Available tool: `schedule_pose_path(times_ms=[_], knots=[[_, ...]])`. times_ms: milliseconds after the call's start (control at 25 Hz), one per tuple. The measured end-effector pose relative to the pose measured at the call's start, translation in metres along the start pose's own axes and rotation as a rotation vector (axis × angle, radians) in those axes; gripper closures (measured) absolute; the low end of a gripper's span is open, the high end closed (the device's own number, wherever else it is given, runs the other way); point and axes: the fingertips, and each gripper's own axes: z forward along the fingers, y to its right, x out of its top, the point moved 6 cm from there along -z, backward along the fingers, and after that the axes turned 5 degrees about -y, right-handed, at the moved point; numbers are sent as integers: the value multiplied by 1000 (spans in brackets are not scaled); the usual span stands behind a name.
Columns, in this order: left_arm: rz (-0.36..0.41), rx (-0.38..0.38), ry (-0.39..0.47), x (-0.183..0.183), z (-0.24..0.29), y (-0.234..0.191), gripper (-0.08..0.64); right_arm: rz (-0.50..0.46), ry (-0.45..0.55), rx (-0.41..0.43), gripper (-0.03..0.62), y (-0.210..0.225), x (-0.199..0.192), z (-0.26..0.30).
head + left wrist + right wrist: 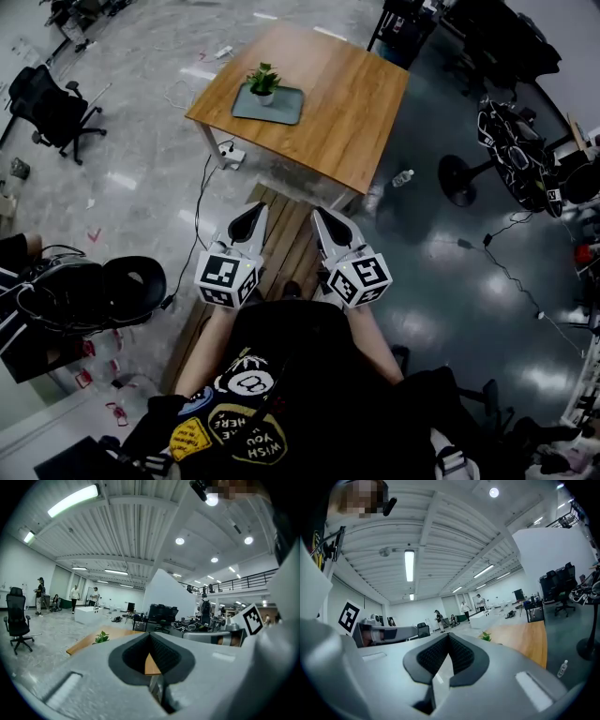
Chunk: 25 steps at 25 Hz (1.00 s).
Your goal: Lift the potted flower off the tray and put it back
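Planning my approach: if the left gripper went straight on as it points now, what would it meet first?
Probably the table, whose wood shows just past the shut jaws of the left gripper; the plant sits left of that line. Depth is unclear.

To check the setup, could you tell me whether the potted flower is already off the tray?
No, the potted flower stands on the tray.

Black shirt [300,356], printed patches [225,422]; grey hand-held grippers [255,212] [321,217], marker cubes [226,277].
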Motion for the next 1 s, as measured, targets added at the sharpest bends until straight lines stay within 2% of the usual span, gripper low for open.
schedule_pose_path(times_ms=[120, 320, 560, 720, 880, 1000], knots=[[-23, 11, 9, 0, 13, -1, 561, 10, -18, -10, 591, 15, -4, 0], [15, 36, -14, -5, 34, -1, 561, 44, -37, 27, 591, 39, -17, 16], [0, 38, -27, -2, 68, -27, 561, 54, -84, 53, 591, 57, -19, 48], [20, 30, -14, 3, 102, -71, 561, 37, -82, 38, 591, 76, -15, 94], [50, 8, 3, -4, 137, -137, 561, 19, -69, 36, 591, 92, -29, 164], [12, -23, 28, -12, 162, -199, 561, 43, -43, 28, 591, 111, -50, 227]])
